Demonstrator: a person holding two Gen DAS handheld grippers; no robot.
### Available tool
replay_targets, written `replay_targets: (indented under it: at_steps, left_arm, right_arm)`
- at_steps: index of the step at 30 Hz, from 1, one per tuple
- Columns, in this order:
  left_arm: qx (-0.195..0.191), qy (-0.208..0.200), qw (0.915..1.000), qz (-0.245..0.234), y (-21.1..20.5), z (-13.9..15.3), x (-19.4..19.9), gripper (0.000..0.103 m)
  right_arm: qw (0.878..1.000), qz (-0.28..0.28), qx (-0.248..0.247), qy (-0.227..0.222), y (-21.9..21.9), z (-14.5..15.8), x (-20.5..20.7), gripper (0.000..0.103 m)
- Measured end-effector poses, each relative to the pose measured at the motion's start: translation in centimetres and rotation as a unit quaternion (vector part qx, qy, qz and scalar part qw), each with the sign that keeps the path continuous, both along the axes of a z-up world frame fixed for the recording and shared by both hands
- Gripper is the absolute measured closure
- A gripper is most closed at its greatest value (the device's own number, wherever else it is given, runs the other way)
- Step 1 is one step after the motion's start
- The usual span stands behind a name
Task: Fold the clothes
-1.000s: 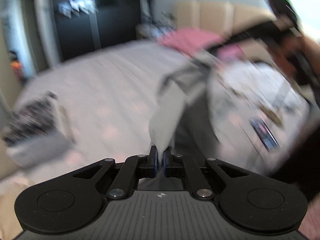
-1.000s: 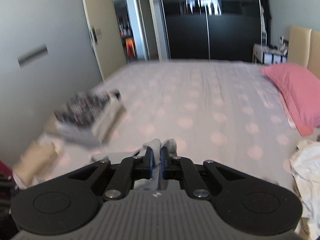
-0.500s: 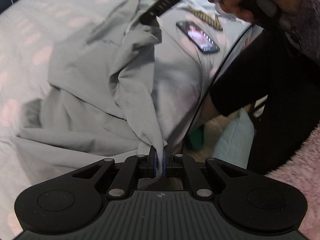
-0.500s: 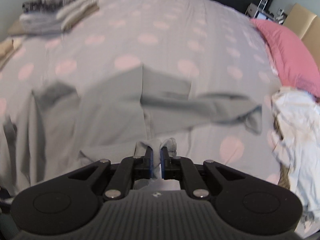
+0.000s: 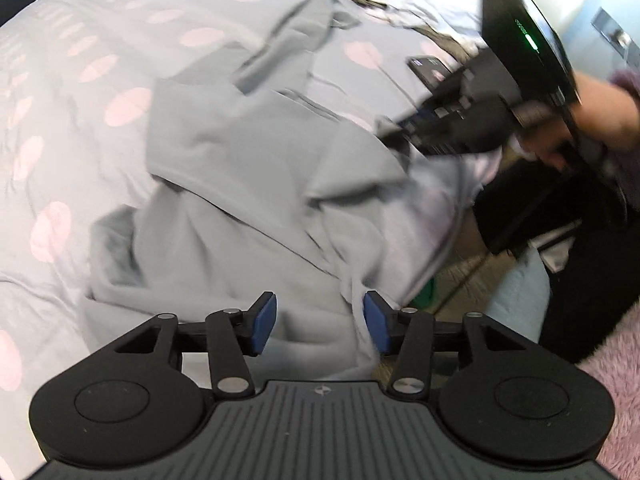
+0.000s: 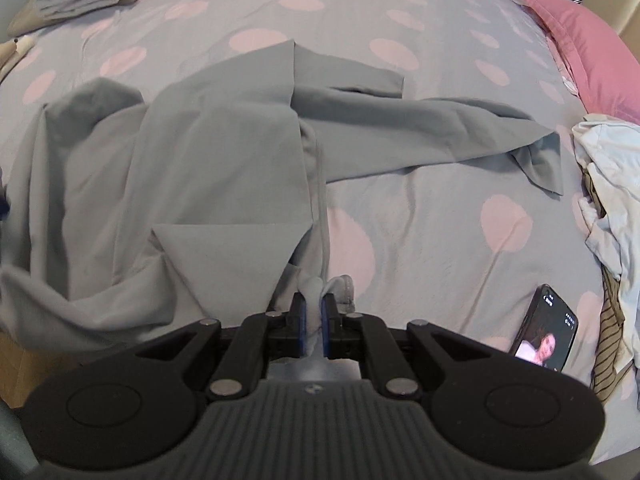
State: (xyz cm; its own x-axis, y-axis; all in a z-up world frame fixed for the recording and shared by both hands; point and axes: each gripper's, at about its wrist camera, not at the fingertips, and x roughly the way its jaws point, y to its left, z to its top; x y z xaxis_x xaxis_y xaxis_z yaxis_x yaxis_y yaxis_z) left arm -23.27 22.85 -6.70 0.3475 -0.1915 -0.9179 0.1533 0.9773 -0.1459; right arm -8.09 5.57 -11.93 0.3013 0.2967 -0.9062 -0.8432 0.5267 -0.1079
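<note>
Grey garment (image 6: 224, 152) is lying rumpled across the bed (image 6: 420, 240), mid-frame. Left tongs (image 5: 320, 322), clenched half a second ago, are now gaping, releasing it; right tongs (image 6: 313, 326) are pinching its edge, ready for folding.

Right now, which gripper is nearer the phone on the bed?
Right. The right gripper, shut on the grey garment, sits just beside the phone. The left gripper hangs open at the garment's far side.

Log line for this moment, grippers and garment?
left gripper open | right gripper shut on grey fabric garment | garment spread on dotted bedsheet
</note>
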Motion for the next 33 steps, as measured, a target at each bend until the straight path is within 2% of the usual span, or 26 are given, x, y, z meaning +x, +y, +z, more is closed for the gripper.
replay_targets:
  at_steps: [7, 11, 14, 16, 20, 22, 27, 30, 33]
  left_arm:
    - [0.017, -0.031, 0.9980, 0.052, 4.8, -0.4, 2.7, 0.046]
    - [0.073, -0.030, 0.9939, 0.077, 6.9, -2.7, 4.4, 0.046]
    - [0.085, -0.008, 0.9932, 0.080, 7.7, -5.0, 5.5, 0.046]
    - [0.074, 0.003, 0.9941, 0.080, 7.9, -6.0, 5.6, 0.046]
    - [0.089, 0.022, 0.9928, 0.076, 7.3, -7.4, 5.5, 0.048]
    - [0.086, 0.014, 0.9931, 0.078, 7.0, -7.1, 5.5, 0.053]
    - [0.079, -0.006, 0.9936, 0.081, 6.1, -6.3, 5.5, 0.053]
    - [0.075, -0.018, 0.9936, 0.083, 5.5, -5.9, 5.5, 0.053]
    - [0.057, -0.027, 0.9937, 0.093, 5.6, -5.8, 6.1, 0.053]
  right_arm:
    - [1.000, -0.010, -0.005, 0.019, 0.1, -1.0, 0.8, 0.094]
    - [1.000, -0.011, -0.006, 0.021, 0.3, -1.3, 0.9, 0.094]
    - [1.000, -0.012, -0.007, 0.022, 0.4, -1.4, 1.0, 0.094]
    - [1.000, -0.015, -0.005, 0.025, 0.3, -1.5, 1.1, 0.094]
    - [0.999, -0.024, 0.005, 0.031, -0.1, -1.4, 1.1, 0.094]
    - [0.999, -0.028, 0.012, 0.033, -0.4, -1.2, 1.0, 0.094]
    - [0.998, -0.036, 0.022, 0.037, -0.7, -0.9, 1.3, 0.093]
    - [0.998, -0.041, 0.028, 0.040, -0.8, -0.7, 1.4, 0.087]
    - [0.997, -0.047, 0.034, 0.042, -0.9, -0.5, 1.5, 0.086]
